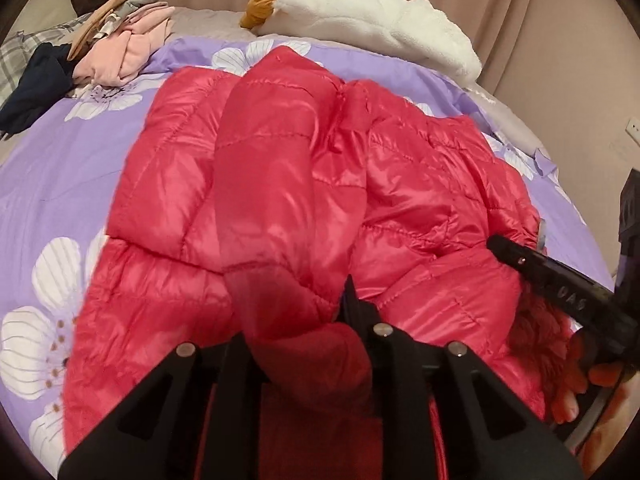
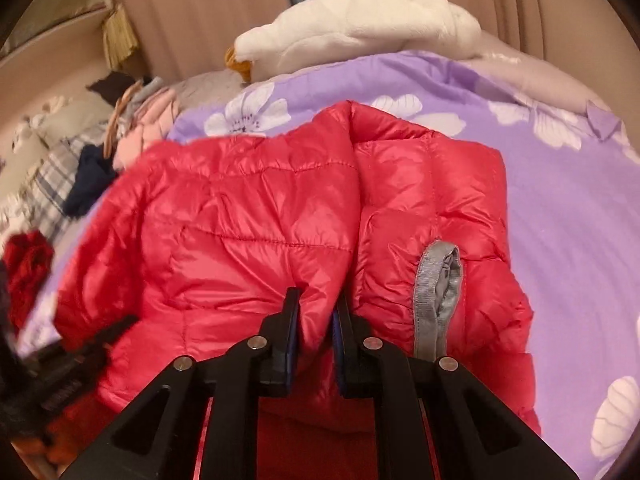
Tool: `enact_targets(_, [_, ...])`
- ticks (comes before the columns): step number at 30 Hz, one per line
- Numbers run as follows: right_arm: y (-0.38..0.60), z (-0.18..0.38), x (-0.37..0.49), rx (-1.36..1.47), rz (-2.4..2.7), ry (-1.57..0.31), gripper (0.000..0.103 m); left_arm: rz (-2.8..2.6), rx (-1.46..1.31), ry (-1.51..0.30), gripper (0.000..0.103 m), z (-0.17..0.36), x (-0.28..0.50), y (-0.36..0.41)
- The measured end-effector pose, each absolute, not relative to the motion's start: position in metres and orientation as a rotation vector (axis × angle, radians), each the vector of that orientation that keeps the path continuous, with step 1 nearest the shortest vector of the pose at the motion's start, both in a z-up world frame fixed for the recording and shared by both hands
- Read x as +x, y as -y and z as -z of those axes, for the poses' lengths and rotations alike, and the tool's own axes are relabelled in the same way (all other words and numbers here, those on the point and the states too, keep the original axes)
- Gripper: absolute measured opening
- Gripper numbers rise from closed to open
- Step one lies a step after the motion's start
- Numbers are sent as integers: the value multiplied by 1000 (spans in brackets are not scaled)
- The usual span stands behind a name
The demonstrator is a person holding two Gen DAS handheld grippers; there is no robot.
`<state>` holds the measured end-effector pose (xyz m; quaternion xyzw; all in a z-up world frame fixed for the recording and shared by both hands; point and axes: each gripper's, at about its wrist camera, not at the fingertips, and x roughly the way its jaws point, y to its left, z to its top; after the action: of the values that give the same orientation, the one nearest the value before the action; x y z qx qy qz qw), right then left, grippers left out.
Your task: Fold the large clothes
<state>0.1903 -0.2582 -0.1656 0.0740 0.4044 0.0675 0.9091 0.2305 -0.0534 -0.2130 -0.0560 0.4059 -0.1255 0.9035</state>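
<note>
A shiny red quilted puffer jacket [image 1: 280, 184] lies spread on the purple flowered bedspread [image 1: 52, 184]. In the left wrist view my left gripper [image 1: 304, 320] is shut on a folded sleeve of the jacket; the sleeve covers one finger and the other fingertip [image 1: 352, 300] shows beside it. In the right wrist view my right gripper [image 2: 318, 312] is shut on a fold of the jacket [image 2: 248, 232] near its collar edge, just left of a grey hanging loop [image 2: 436, 296]. The right gripper [image 1: 540, 264] also shows at the jacket's right edge, with a hand [image 1: 580, 392] behind it.
A white plush goose [image 1: 372, 20] lies at the far edge of the bed by the curtain. A pile of pink, grey and navy clothes [image 1: 120, 52] sits at the far left near a plaid pillow [image 2: 52, 188]. The blurred left gripper [image 2: 80, 356] is at lower left.
</note>
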Motion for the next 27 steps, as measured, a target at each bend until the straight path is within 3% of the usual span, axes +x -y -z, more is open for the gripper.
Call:
enact_targets(7, [251,166,196,116,-121,-838,12,277,-65,-722,18,150,202,55])
enact_targets(11, [258,169,196,121,-96,-842,12,316,-135,-802,19,135,202,50])
enact_targets(17, [261,167,193,152,-104,-840,12,140,-68,-660,15,117,196,30])
enact_targets(21, [258,162,192,147,-67,-874,12,236,-115,-643,19,131,219,23])
enact_targets(24, [262,146,191,159,-33,-885,12,220,-19,-790,13,175,243,42])
enact_targets(27, [261,122,181,136,7,-823,12,235,-45,-881,15,219,256,42])
